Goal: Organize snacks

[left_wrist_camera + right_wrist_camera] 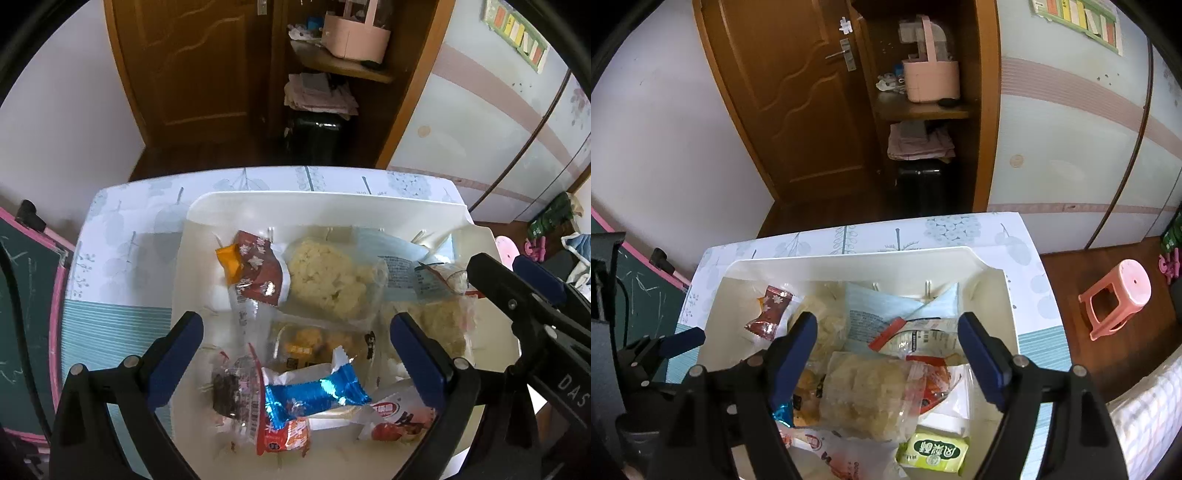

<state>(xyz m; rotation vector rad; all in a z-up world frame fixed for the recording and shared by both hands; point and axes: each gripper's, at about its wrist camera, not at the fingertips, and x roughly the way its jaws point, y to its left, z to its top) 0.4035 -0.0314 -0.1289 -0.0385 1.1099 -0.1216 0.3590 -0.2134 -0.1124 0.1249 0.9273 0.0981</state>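
The left gripper [295,332] hangs spread wide over the white bin [332,206] on the table [110,314], gripping nothing. Below it a blue foil snack bar [314,397] lies with its long axis left to right. The right gripper [888,343] also gapes empty above one clear bag of pale crackers [868,395]; one green packet [932,452] lies nearer the camera, lengthwise across.

The right gripper [491,273] body reads "DAS"; packet print stays illegible.
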